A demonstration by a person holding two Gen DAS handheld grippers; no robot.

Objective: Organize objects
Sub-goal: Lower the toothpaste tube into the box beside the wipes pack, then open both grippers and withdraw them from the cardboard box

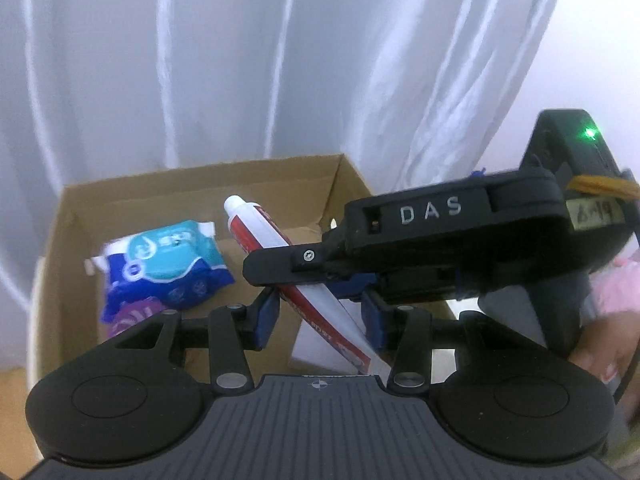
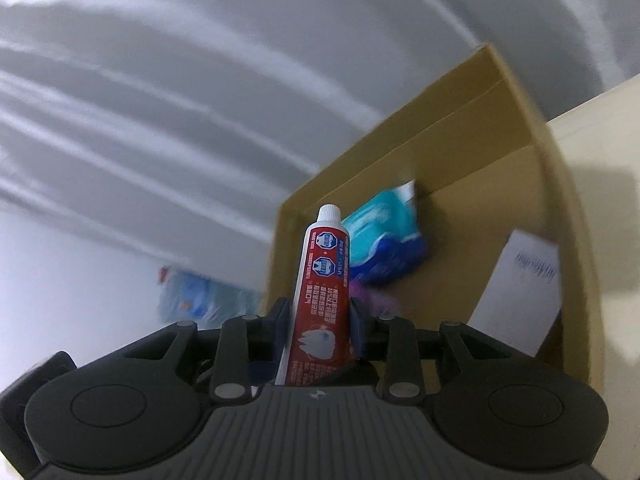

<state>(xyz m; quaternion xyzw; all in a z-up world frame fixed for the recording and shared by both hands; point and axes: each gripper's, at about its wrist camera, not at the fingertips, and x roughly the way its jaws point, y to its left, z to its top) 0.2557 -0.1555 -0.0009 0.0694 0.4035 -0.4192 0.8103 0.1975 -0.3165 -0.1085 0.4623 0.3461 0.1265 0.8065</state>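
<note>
We hold the red-and-white toothpaste tube with a white screw cap [image 2: 320, 292] in our right gripper [image 2: 320, 324], its blue-padded fingers [image 2: 357, 330] closed on the tube's lower body, cap pointing forward toward the open brown cardboard box [image 2: 440, 128]. From the left wrist view the same tube [image 1: 256, 224] hangs over the box [image 1: 132, 196], with the right gripper [image 1: 276, 270] reaching in from the side. Our left gripper [image 1: 320, 316] sits just behind, its fingers [image 1: 266, 314] spread apart on either side of the tube's crimped end; we cannot tell whether they touch it.

Already in the box lie a teal-and-blue soft pack of wipes [image 1: 168, 268], a purple item [image 1: 132, 318] half hidden below it, and a flat white card box [image 2: 520, 300] against the near wall.

To do this step well, we judge we should lower the tube into the bare cardboard floor between the wipes and the white box, tilt it flat first, and only then let the right fingers part, keeping the left gripper out of the way.
</note>
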